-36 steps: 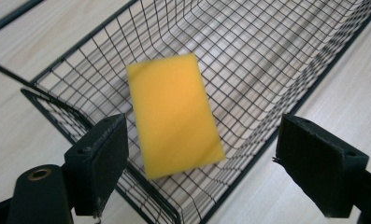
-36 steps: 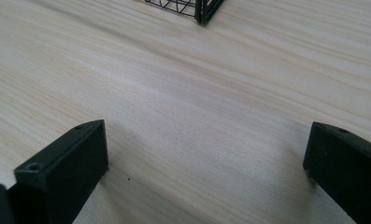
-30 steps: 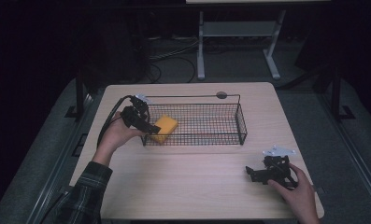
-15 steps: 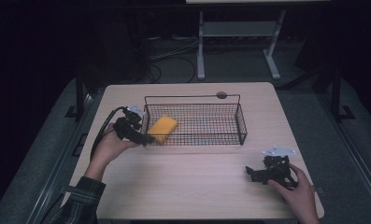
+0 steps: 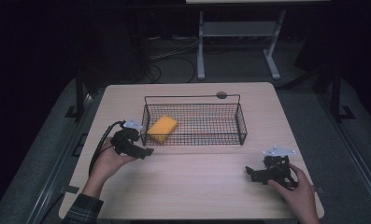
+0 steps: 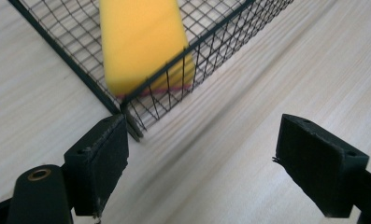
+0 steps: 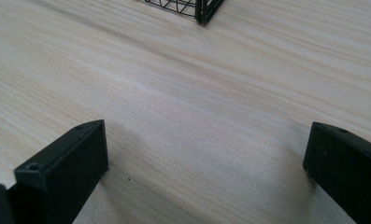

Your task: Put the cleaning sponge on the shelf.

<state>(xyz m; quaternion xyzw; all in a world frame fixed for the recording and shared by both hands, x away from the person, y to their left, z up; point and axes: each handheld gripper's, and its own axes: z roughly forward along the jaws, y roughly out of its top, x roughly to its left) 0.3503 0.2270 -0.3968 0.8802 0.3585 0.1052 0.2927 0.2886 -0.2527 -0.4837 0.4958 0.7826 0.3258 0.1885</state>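
Black left gripper (image 5: 143, 151) hovers, jaws apart, beside wire basket (image 5: 239, 122).

The surface (image 5: 192, 186) is seen in pale beige wood with fine, straight grain lines. A black wire basket (image 5: 194, 124), woven as a small square grid, is shown at the far middle. Inside its left end a bright yellow sponge (image 5: 162, 129) is seen, with a thin pink-red line along its lower edge in the left gripper view. The left gripper (image 5: 144, 151) and the right gripper (image 5: 251, 173) are both coloured matte black, each topped by a light grey plate. A dark plaid sleeve (image 5: 82, 212) is seen at the near left. A small dark grey disc (image 5: 221, 95) is set at the far edge. The floor (image 5: 342, 154) is coloured dark grey.
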